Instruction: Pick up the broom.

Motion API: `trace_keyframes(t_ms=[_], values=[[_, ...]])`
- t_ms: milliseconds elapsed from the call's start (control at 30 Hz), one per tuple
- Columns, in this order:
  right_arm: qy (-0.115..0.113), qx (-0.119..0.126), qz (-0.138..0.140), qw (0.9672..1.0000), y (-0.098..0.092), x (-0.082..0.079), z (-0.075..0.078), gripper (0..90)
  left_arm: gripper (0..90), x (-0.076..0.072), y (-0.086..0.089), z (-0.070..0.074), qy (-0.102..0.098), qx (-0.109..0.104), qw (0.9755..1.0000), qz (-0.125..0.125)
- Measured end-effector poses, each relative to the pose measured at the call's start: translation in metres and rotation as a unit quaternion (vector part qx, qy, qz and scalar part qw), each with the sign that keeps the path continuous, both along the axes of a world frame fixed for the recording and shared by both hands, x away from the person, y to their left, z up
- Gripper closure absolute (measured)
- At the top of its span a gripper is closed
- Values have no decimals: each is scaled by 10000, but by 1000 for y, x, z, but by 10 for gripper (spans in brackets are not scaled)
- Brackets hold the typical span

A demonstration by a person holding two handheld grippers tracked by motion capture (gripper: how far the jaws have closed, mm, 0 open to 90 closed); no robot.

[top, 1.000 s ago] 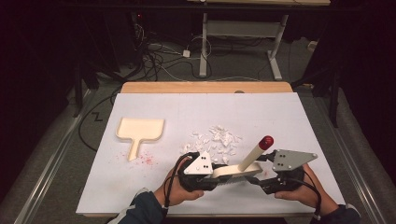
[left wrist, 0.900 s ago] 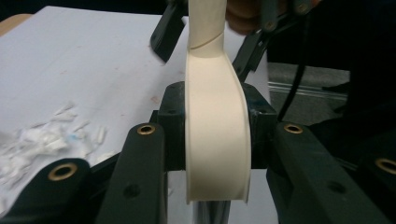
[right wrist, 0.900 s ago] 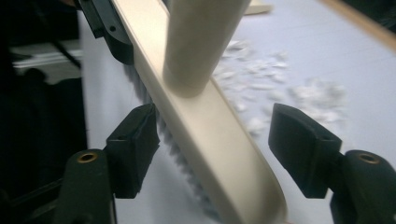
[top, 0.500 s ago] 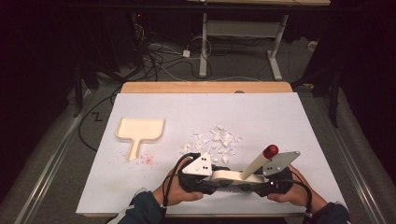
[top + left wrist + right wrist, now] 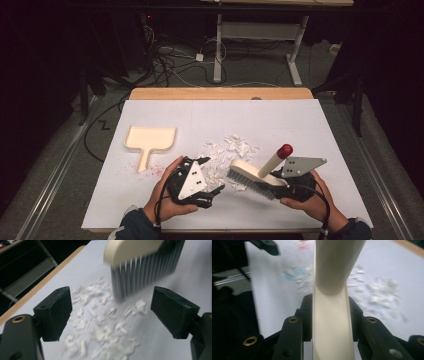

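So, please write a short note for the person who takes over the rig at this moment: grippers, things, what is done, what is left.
Right gripper: shut on the cream brush with grey bristles and a red-tipped handle, bristles at the near edge of the scraps.
Left gripper: open, holding nothing, beside the scraps.
Pile of white paper scraps: loose on the white table cover.
Cream dustpan: flat at the left, apart from the pile, no scraps visible in it.
Left, probably: bring the dustpan, sweep scraps in.

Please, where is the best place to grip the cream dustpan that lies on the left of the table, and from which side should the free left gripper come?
Grip the dustpan by its narrow handle, probably from above. It lies flat, handle toward the person, and the pan is too wide. The left gripper is open and near.
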State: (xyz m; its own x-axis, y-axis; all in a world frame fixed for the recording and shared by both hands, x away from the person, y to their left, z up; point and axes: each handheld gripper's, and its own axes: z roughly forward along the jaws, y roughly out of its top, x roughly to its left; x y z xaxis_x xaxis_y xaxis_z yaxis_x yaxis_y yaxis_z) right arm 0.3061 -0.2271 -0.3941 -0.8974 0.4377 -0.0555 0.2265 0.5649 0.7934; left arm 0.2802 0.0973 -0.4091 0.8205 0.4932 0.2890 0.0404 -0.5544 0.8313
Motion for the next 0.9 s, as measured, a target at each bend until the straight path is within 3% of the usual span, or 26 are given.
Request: trace_keyframes(t_ms=[67,100,167,267,300,467,500,567,633,700,733,767,867,900], values=[[-65,38,-153,9999,-7,4,4,681,165,-2,12,-5,-143,168,9993,287],[-98,75,-241,9996,-10,6,6,681,165,-2,12,-5,-143,168,9993,287],[-145,115,-409,9990,-17,10,9,681,165,-3,31,-14,-133,254,9978,600],[-237,151,-576,9979,-24,13,11,681,165,-4,43,-20,-54,219,9968,762],[-312,130,-749,9966,-30,16,13,681,165,-7,55,-27,12,219,9954,930],[-414,38,-1224,9916,-39,24,16,681,165,-15,74,-46,135,491,9908,1251],[-425,3,-1287,9908,-40,26,16,681,165,-15,74,-46,135,491,9908,1251],[-424,-27,-1417,9890,-43,31,15,681,165,-21,84,-53,154,482,9875,1490],[-422,-63,-1462,9883,-45,33,14,681,165,-22,88,-54,182,430,9866,1562],[-446,-137,-1656,9851,-49,43,11,681,165,-25,95,-56,193,401,9849,1674],[-446,-137,-1656,9851,-49,43,11,681,165,-25,98,-57,240,367,9844,1706],[-465,-207,-1789,9825,-52,50,9,681,165,-26,103,-61,300,378,9829,1778],[-482,-291,-1926,9797,-55,59,7,681,165,-25,105,-63,350,412,9817,1824],[-485,-373,-2083,9762,-57,70,4,682,165,-25,105,-63,331,421,9817,1827]])
